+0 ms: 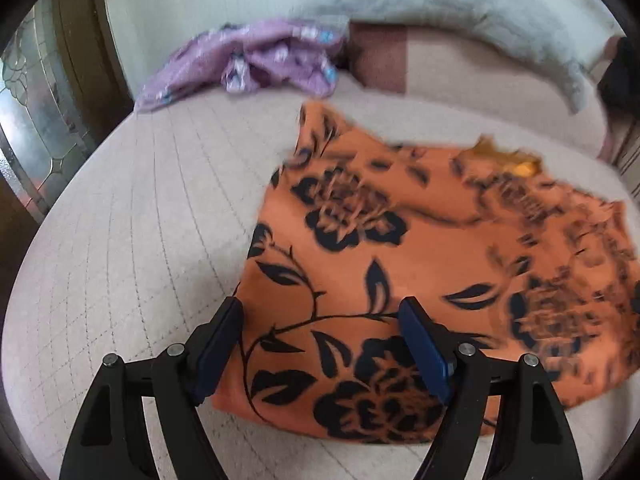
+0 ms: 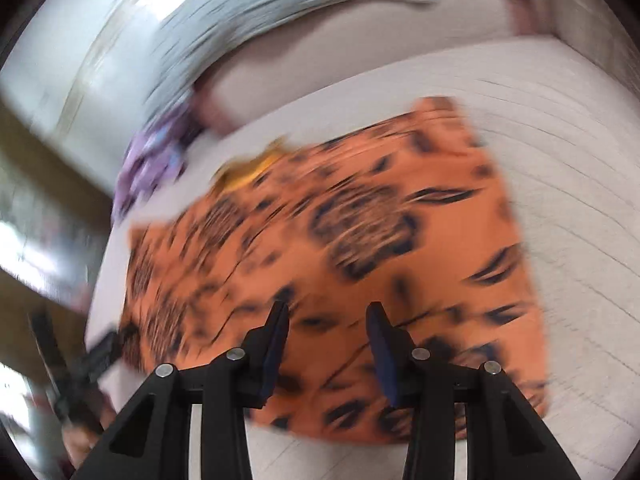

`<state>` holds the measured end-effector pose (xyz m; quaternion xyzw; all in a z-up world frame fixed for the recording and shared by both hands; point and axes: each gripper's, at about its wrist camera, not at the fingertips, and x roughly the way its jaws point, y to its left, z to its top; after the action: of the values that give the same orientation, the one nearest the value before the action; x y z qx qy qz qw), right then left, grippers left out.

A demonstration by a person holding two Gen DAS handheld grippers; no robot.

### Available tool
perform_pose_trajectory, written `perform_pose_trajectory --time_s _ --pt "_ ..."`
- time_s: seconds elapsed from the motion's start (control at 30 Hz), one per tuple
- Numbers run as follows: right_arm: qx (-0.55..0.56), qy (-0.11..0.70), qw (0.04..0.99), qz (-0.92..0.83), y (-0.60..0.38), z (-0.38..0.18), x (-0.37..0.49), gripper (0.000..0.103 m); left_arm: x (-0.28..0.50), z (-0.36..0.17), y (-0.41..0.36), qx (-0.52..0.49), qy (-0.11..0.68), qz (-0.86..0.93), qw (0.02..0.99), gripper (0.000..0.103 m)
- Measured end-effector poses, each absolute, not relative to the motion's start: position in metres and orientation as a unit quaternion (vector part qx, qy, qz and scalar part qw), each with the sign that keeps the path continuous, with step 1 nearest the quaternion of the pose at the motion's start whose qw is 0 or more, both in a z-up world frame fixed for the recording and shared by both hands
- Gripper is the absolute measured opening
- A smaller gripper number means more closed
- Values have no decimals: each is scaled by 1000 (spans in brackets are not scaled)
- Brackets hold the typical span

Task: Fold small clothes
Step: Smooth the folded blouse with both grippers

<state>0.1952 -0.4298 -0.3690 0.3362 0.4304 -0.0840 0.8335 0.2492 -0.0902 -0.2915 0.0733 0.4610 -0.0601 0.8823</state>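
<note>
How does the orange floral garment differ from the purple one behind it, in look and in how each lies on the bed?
The orange garment carries large dark flowers and leaves; the purple garment has small pale and blue marks. The orange garment is spread nearly flat; the purple garment sits crumpled in a heap. The orange garment lies just in front of both tools, the left tool and the right tool; the purple garment lies further back, near the pillow. Both rest on the quilted bed cover, untouched.

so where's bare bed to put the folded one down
The widest bare patch of quilted bed cover lies left of the orange floral garment, bordered at the far end by the purple crumpled garment. Another bare stretch lies off the orange garment's other side. It is crowded toward the grey pillow.
</note>
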Motion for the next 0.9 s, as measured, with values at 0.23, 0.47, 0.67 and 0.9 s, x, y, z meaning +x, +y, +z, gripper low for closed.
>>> perform_pose_trajectory --time_s 0.23,0.47,0.67,0.9 --pt "381 443 810 -52 -443 -374 186 53 249 -282 -86 59 464 -73 881 87" --pt "467 406 785 -26 -446 -371 150 58 233 -268 -56 -9 473 -69 878 87" --pt "486 399 777 -31 -434 -372 129 58 209 -267 -48 -14 476 -46 878 87" --pt "473 378 795 -38 -423 -367 102 58 189 -251 -47 2 435 -44 899 87"
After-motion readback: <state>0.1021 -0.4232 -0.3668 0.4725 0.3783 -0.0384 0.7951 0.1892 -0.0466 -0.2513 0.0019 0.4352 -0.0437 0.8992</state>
